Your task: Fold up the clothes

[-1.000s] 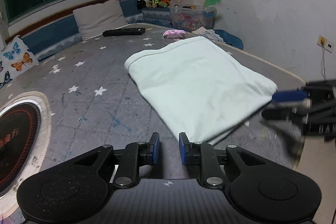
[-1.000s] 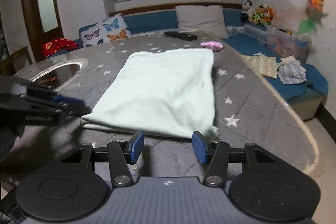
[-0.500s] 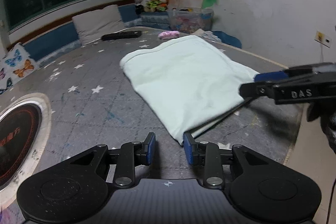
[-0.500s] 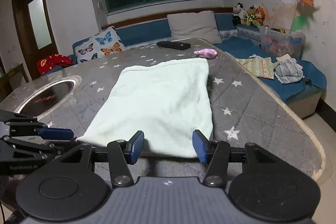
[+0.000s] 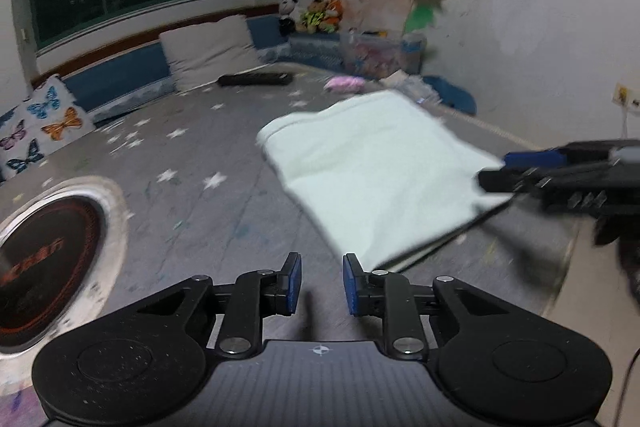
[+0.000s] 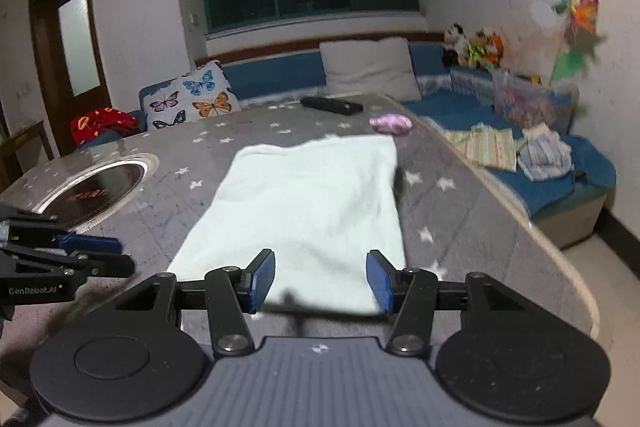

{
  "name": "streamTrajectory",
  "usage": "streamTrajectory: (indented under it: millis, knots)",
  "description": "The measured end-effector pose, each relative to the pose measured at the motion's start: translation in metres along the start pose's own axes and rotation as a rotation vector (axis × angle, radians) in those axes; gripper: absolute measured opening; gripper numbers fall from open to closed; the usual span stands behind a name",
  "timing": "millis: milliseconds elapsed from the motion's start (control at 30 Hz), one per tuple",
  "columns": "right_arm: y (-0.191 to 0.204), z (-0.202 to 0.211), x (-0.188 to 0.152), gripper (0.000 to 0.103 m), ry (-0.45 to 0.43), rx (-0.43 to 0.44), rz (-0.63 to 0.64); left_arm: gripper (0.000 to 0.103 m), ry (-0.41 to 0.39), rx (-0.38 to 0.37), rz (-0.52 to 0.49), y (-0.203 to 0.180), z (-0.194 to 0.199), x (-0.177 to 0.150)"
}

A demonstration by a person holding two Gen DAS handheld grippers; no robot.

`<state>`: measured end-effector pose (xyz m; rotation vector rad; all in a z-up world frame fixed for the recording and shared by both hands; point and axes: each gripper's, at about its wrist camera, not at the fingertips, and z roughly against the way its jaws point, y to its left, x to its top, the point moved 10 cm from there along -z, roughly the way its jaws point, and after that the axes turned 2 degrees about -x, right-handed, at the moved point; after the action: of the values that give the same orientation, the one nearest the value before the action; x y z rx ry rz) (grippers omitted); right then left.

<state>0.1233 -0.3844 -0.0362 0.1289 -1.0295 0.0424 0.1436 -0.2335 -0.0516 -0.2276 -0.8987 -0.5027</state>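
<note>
Since a second ago, both tongs sit nearer the folded pale-green cloth [image 6: 312, 203], which lies flat on the star-patterned grey worktop [image 6: 448, 211]. Left tongs [image 5: 318, 283] are closing, nothing between the pads, cloth corner at one o'clock. Right tongs [image 6: 320, 279] stand parted and empty at the cloth's near edge.

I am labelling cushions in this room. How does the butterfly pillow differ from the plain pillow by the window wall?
The butterfly pillow is white with coloured butterfly prints; the plain pillow is a single pale beige with no pattern. In the right wrist view, the butterfly pillow sits to the left, nearer the door, and the plain pillow further right, nearer the soft toys. Both lean upright against the blue bench back, behind the star-patterned table.
</note>
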Motion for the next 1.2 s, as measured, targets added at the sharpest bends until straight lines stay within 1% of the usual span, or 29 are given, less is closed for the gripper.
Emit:
streamTrajectory:
  millis: [100,267,333,367,400,433,467,500,533,567,600,633,667,700,733,800,900,967,1200]
  knots:
    - [0.008,-0.009,-0.002,0.052,0.012,0.003,0.038,0.025,0.001,-0.027,-0.016,-0.013,-0.012,0.004]
    - [0.007,-0.016,-0.019,0.052,0.059,-0.006,0.034,0.026,0.043,-0.035,-0.055,-0.021,-0.025,-0.01]
    - [0.007,-0.011,-0.022,0.056,0.06,-0.009,0.035,0.026,0.048,-0.035,-0.047,-0.021,-0.022,-0.011]
    - [0.007,-0.009,-0.022,0.062,0.06,-0.009,0.034,0.028,0.046,-0.038,-0.042,-0.021,-0.02,-0.01]
    - [0.008,-0.007,-0.022,0.064,0.06,-0.008,0.031,0.034,0.042,-0.037,-0.038,-0.02,-0.017,-0.01]
    - [0.009,-0.004,-0.021,0.064,0.058,-0.007,0.028,0.04,0.039,-0.032,-0.032,-0.019,-0.015,-0.009]
    - [0.009,-0.002,-0.021,0.066,0.057,-0.009,0.025,0.05,0.035,-0.027,-0.026,-0.018,-0.013,-0.009]
    - [0.01,-0.001,-0.021,0.071,0.057,-0.01,0.023,0.055,0.029,-0.026,-0.02,-0.018,-0.01,-0.009]
    - [0.011,0.0,-0.021,0.074,0.059,-0.008,0.02,0.056,0.024,-0.024,-0.014,-0.017,-0.006,-0.01]
    - [0.013,0.001,-0.022,0.077,0.061,-0.005,0.017,0.06,0.02,-0.023,-0.009,-0.017,-0.003,-0.01]
    - [0.015,0.002,-0.023,0.078,0.062,-0.004,0.015,0.066,0.018,-0.021,-0.008,-0.017,-0.001,-0.011]
    - [0.016,0.003,-0.024,0.079,0.065,-0.003,0.013,0.07,0.018,-0.014,-0.008,-0.017,0.002,-0.012]
    - [0.018,0.004,-0.025,0.085,0.068,-0.003,0.011,0.077,0.018,-0.006,-0.008,-0.016,0.005,-0.012]
    - [0.019,0.005,-0.026,0.088,0.071,-0.005,0.008,0.081,0.016,0.001,-0.009,-0.015,0.007,-0.013]
    - [0.02,0.006,-0.027,0.089,0.074,-0.007,0.006,0.083,0.012,0.006,-0.008,-0.014,0.01,-0.014]
    - [0.023,0.008,-0.028,0.093,0.075,-0.011,0.003,0.092,0.006,0.015,-0.005,-0.013,0.015,-0.015]
    - [0.024,0.011,-0.03,0.101,0.076,-0.03,-0.012,0.099,0.003,0.024,-0.001,-0.012,0.02,-0.018]
    - [0.024,0.013,-0.032,0.103,0.08,-0.046,-0.019,0.103,0.002,0.028,0.003,-0.012,0.024,-0.02]
    - [0.025,0.018,-0.04,0.103,0.094,-0.067,-0.058,0.103,0.015,0.046,0.028,-0.007,0.03,-0.03]
